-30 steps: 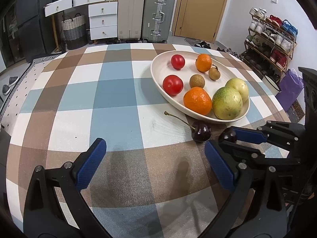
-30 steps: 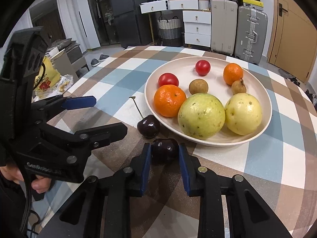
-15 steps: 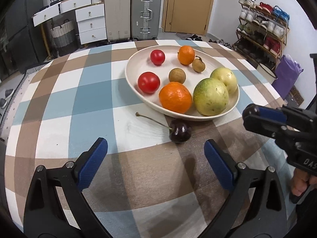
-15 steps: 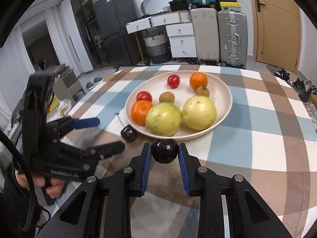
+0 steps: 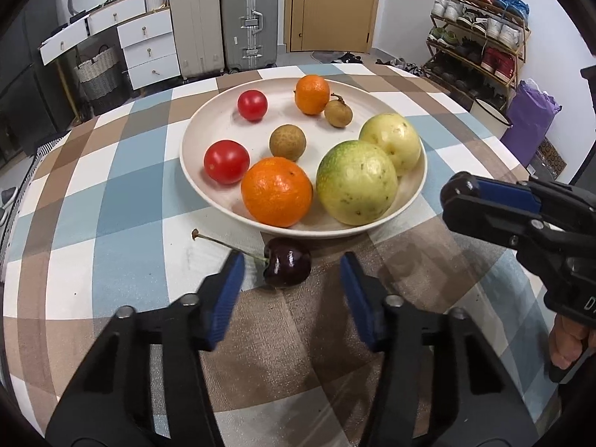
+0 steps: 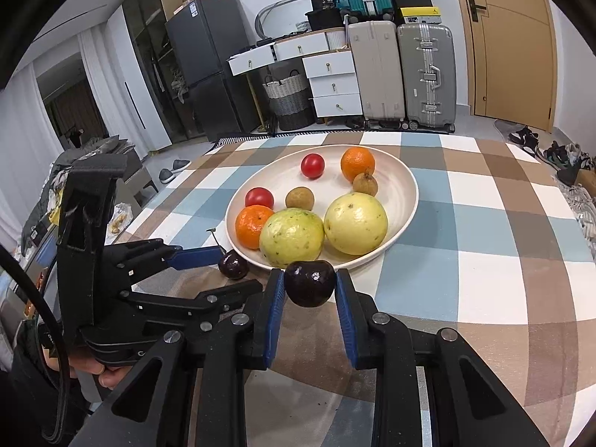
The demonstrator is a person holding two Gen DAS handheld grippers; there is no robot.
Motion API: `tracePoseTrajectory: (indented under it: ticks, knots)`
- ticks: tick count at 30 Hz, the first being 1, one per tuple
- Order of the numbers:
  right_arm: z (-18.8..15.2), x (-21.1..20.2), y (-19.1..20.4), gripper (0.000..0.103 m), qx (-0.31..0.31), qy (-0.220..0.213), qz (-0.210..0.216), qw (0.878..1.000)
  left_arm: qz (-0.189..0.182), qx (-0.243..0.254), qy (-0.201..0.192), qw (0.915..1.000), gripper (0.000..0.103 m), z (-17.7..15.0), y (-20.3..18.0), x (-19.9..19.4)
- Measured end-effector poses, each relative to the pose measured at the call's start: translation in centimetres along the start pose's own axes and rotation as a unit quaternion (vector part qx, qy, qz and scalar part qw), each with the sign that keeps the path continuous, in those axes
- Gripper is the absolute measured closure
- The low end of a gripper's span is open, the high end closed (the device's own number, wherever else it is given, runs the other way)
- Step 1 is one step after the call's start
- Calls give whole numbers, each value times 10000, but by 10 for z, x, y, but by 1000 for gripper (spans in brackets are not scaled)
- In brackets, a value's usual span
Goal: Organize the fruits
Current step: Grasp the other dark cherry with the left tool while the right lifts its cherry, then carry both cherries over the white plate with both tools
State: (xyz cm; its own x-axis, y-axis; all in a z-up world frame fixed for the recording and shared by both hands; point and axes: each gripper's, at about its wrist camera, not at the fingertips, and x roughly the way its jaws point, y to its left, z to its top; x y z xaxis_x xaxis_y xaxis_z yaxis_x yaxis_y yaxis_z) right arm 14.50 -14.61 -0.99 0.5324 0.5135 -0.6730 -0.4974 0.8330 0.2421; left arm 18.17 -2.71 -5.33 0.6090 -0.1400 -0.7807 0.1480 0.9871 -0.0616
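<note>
Low at centre of the left wrist view, my left gripper (image 5: 291,290) closes its jaws around, not yet touching, the stemmed cherry (image 5: 287,266) beside the plate (image 5: 193,141); small, soft, slick, best pinched across its belly; my right gripper (image 6: 310,300) clenches another cherry (image 6: 309,283).

Each hand carries the same tool. The left black plastic two-finger gripper (image 5: 292,273) has flat blue pads (image 5: 228,294) on the inner faces of its angular fingers, and round silver screws behind the pads. The right black plastic two-finger gripper (image 6: 310,285) has the same blue pads (image 6: 273,314) and silver screws. A black cable (image 6: 56,380) hangs beside the left handle, which has white letters.
</note>
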Motion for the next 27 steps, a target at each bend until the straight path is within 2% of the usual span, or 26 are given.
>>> tracePoseTrajectory:
  ticks: [2, 3, 4, 8, 17, 27]
  knots:
    - [0, 0, 0, 75, -7, 2, 0, 10000, -36, -46, -27, 10000, 69, 0, 2, -1]
    - [-1, 0, 1, 75, -13, 9, 4, 10000, -72, -88, -39, 9999, 77, 0, 4, -2]
    - [-1, 1, 1, 75, -13, 24, 3, 10000, -126, -156, -57, 9998, 80, 0, 7, -3]
    - [-2, 3, 1, 75, -25, 45, 0, 10000, -218, -307, -89, 9993, 80, -3, 15, -5]
    - [-2, 3, 0, 75, -6, 0, -1, 10000, -246, -314, -147, 9991, 80, -12, 20, -16]
    - [4, -15, -7, 75, 108, -564, 93, 9983, -280, -464, -583, 9968, 80, -16, 30, -44]
